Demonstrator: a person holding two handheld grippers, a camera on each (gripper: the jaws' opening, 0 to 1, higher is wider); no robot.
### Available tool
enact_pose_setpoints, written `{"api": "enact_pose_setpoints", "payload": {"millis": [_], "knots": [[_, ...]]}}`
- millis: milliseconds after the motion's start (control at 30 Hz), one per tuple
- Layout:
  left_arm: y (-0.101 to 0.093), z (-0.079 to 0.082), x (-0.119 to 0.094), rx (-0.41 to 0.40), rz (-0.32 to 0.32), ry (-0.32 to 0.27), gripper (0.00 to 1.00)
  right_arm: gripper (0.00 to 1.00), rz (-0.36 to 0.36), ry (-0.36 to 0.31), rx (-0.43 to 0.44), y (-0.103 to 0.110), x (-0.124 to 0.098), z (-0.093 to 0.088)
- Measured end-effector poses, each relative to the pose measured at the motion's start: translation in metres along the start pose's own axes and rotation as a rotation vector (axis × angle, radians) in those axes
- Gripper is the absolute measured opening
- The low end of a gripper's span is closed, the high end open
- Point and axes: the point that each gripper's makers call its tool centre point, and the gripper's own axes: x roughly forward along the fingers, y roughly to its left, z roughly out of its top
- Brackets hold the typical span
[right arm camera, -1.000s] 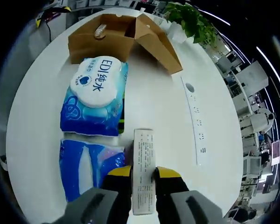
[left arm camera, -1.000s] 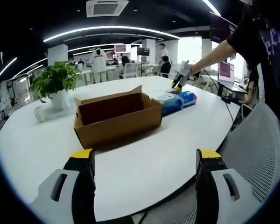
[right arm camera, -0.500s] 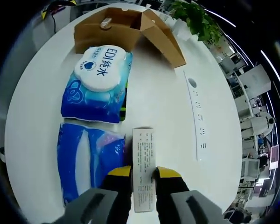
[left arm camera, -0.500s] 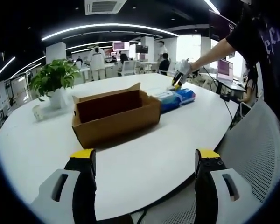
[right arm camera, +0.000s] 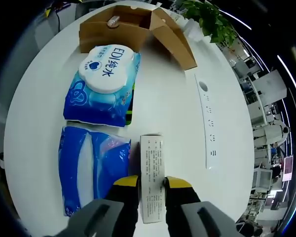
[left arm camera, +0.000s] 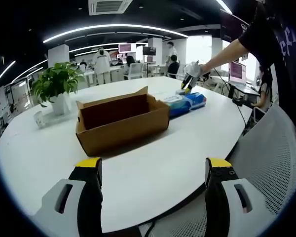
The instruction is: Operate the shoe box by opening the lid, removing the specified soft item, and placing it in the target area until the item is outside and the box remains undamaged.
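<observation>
The brown shoe box point(left arm camera: 122, 118) stands open on the white table point(left arm camera: 153, 173), its lid flap up at the back. My left gripper point(left arm camera: 147, 170) hangs open in front of it, nothing between its jaws. In the right gripper view the box point(right arm camera: 133, 27) lies far ahead with a small object inside. My right gripper point(right arm camera: 152, 183) is shut on a small white printed carton point(right arm camera: 152, 168), held just above the table. Two blue soft packs lie beside it: a wipes pack point(right arm camera: 104, 84) and a second pack point(right arm camera: 91, 173). From the left gripper view, the right gripper point(left arm camera: 187, 85) is above the blue packs point(left arm camera: 185, 103).
A potted plant point(left arm camera: 56, 86) and a small cup stand at the table's left. A white mesh chair point(left arm camera: 271, 163) is at the right. A white strip with holes point(right arm camera: 208, 123) lies on the table. People are seated in the background.
The right gripper view has pulled back slightly, so the blue packs and box look a little further; the carton stays gripped. The left gripper has barely moved.
</observation>
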Motion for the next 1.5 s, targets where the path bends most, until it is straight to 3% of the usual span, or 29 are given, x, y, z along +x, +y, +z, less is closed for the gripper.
{"api": "enact_pose_setpoints", "payload": {"millis": [233, 733, 1500], "knots": [[0.0, 0.0, 0.0, -0.002, 0.001, -0.002, 0.84, 0.16, -0.003, 0.001, 0.065, -0.004, 0.001, -0.002], [0.0, 0.0, 0.0, 0.004, 0.002, -0.003, 0.83, 0.18, -0.021, 0.0, 0.071, -0.005, -0.003, 0.0], [0.005, 0.007, -0.003, 0.02, 0.032, -0.043, 0.84, 0.46, -0.05, -0.044, 0.23, 0.006, -0.044, 0.019]]}}
